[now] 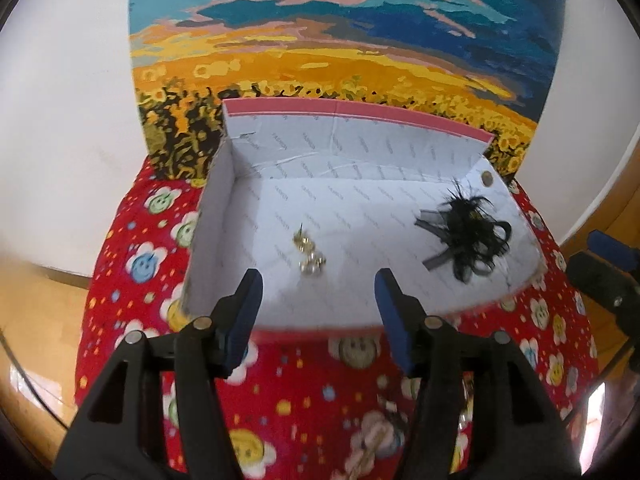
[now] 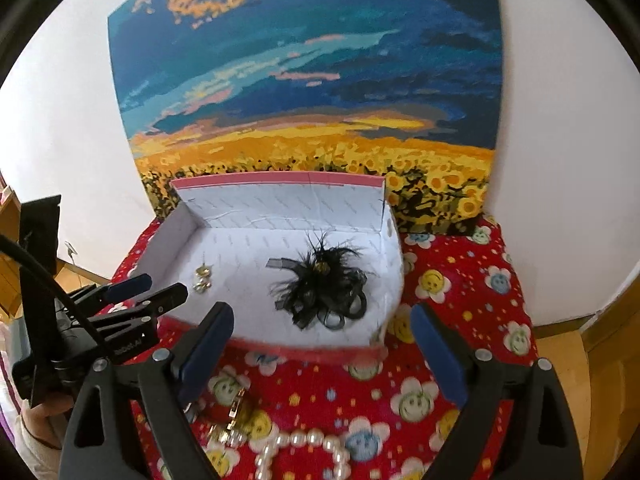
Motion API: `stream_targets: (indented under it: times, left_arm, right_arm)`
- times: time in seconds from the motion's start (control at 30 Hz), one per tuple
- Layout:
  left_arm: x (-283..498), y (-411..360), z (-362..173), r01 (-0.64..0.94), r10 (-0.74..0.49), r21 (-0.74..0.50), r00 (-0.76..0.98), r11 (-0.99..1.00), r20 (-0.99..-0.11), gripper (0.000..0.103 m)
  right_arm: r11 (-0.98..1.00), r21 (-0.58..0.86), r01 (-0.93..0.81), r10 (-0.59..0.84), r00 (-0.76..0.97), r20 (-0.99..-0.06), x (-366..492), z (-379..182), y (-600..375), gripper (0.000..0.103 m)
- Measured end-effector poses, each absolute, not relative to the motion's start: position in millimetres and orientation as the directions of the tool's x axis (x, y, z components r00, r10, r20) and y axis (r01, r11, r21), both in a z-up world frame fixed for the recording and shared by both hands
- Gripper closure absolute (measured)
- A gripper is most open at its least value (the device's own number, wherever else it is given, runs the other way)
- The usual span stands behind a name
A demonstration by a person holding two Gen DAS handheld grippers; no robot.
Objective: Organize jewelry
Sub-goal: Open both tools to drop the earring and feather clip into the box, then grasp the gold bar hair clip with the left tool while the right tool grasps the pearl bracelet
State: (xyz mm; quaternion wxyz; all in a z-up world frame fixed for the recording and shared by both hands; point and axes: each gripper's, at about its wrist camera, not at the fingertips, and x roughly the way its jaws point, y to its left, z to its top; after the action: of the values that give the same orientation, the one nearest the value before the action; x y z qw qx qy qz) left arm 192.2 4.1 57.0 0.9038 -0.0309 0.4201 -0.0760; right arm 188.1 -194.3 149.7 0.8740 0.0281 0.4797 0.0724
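An open white box with a pink rim [image 1: 280, 148] [image 2: 280, 204] sits on a red smiley-flower cloth. Inside lie gold pearl earrings [image 1: 310, 254] [image 2: 203, 278] at the left and a black feather hair ornament [image 1: 468, 236] [image 2: 320, 286] at the right. My left gripper [image 1: 318, 312] is open and empty, hovering over the box's front edge; it shows at the left of the right wrist view [image 2: 160, 288]. My right gripper [image 2: 320, 344] is open and empty, just before the box front. A white pearl necklace [image 2: 304, 448] and a gold piece [image 2: 236, 408] lie on the cloth below it.
The red cloth [image 1: 304, 400] [image 2: 460, 280] covers a round surface. A sunflower-field painting [image 1: 340, 40] [image 2: 312, 80] leans on the white wall behind the box. Wooden floor [image 1: 36, 320] lies around. A gold item [image 1: 372, 448] lies on the cloth between the left fingers' bases.
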Motion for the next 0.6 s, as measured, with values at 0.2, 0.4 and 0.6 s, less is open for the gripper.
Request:
stream_targets:
  times: [0.2,0.4,0.6]
  left_arm:
    - [158,9,67,0.112,-0.153,-0.106,0.643,0.988,-0.751,0.05]
    - [131,13,70,0.102,-0.15,-0.109,0.642,0.989,-0.752,0.048]
    - [110,15,59,0.101,-0.119,-0.071,0.628,0.992,-0.769,0.046]
  right_arm:
    - [0.987,0.135,-0.091,0.163,0.529,-0.833,158,165,-198,0.011]
    - [0.985,0.159,-0.073,0.173,0.515,-0.839,129,169,-201,0.011]
    - [0.979,0.198,-0.054,0.199,0.479,-0.855,108,161,-204,0.011]
